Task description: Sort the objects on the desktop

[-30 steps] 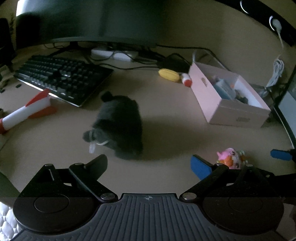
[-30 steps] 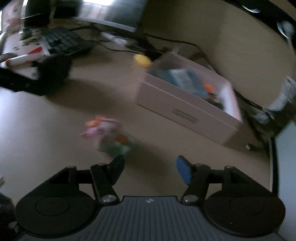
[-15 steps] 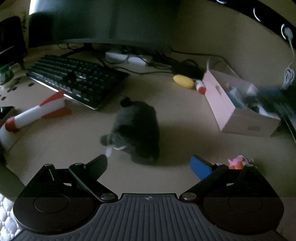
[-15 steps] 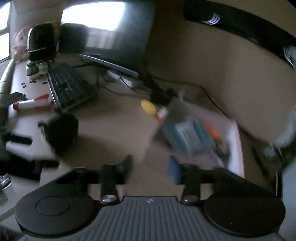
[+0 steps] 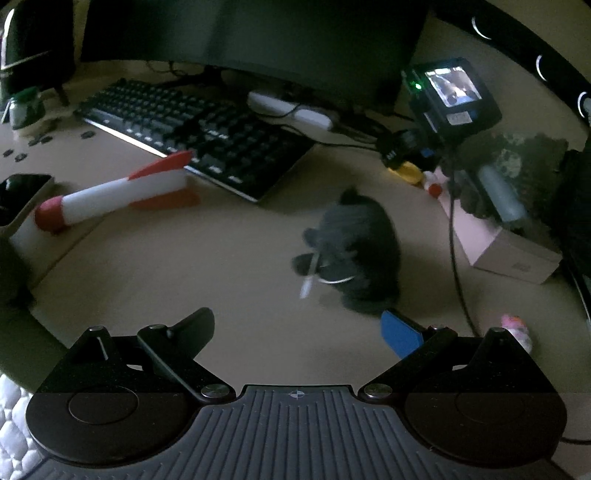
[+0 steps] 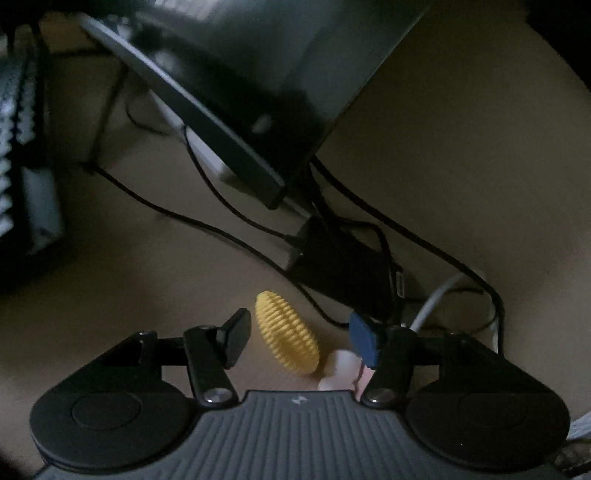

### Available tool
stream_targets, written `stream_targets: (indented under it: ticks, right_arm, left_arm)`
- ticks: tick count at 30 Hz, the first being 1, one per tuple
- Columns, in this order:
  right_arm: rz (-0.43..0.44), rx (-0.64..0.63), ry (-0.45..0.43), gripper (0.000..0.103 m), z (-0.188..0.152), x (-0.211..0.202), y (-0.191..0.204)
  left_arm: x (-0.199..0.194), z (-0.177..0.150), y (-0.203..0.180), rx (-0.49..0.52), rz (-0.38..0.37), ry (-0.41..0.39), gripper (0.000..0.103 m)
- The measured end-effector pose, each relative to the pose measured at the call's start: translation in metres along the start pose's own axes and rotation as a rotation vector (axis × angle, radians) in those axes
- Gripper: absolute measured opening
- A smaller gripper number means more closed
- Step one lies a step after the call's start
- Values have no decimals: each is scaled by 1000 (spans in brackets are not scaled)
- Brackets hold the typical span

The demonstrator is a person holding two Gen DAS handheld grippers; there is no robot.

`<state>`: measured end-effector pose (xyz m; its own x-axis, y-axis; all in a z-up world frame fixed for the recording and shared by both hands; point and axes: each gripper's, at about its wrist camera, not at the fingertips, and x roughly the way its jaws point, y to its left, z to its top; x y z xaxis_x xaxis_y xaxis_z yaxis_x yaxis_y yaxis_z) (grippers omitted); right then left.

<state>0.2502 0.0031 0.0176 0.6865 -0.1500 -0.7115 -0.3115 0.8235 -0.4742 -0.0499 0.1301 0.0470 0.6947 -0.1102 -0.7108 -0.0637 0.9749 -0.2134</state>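
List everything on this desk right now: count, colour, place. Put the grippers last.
keyboard: one, black, back left, in front of the monitor.
monitor: one, dark, along the back.
power strip: one, white, under the monitor.
toy rocket: one, white and red, lying left of centre.
plush toy: one, dark grey, desk centre.
ribbed oval toy: one, yellow, between the right gripper's fingers, untouched.
storage box: one, pink, right side.
small pink toy: one, near right edge.
cables: several, black, behind the yellow toy.
left gripper: open, empty, short of the plush.
right gripper: open, jaws just widened.
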Motion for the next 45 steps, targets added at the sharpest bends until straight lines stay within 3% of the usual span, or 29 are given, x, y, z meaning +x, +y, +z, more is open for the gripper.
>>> stream_targets:
  ticks: [1,2,5,7,11,13,16,20,26,31,37,38,42,45]
  right_arm:
    - [7,1,17,53,0,4,-1]
    - [31,6,41,32,1,8,-3]
    - [72,21,37,20,-5,-7,-6]
    - [133,25,26,20,-13,-27,-6]
    - [428,66,32,21,-30,-75,-9]
    - [474,97,26,26,-31,-90,-21]
    - [343,92,5,27,-26,-92,-50]
    - [218,96,67,27,-16,-66,-61]
    - [41,-112,125,28,1,-19,-13]
    - [-84,-257,171,28,4,15,3]
    - [-76,-324,186,14,-4,22,14]
    - [-51,-307,195,10,-6,18,13]
    - [27,-259,205,9,-22,-6,6]
    - [174,-146,240,9,-40,-37,-5]
  left_arm:
    - [-1,0,4,-3,0,-1,100]
    - [-1,2,7,-4,-3,-4,100]
    - [1,5,11,5,-14,-11,100]
    - [6,7,9,11,-29,-14,100]
    - [16,10,-3,46,-73,-9,100]
    - [18,11,-11,76,-91,-20,100]
    - [20,12,-16,88,-106,-31,100]
    - [28,10,-21,87,-112,-28,100]
    - [26,11,-14,69,-95,-37,100]
    - [21,10,-1,30,-60,-39,100]
    - [22,8,3,11,-40,-33,100]
    - [22,8,1,13,-42,-33,100]
    - [22,7,-6,16,-56,-33,100]
    - [20,5,-13,25,-63,-36,100]
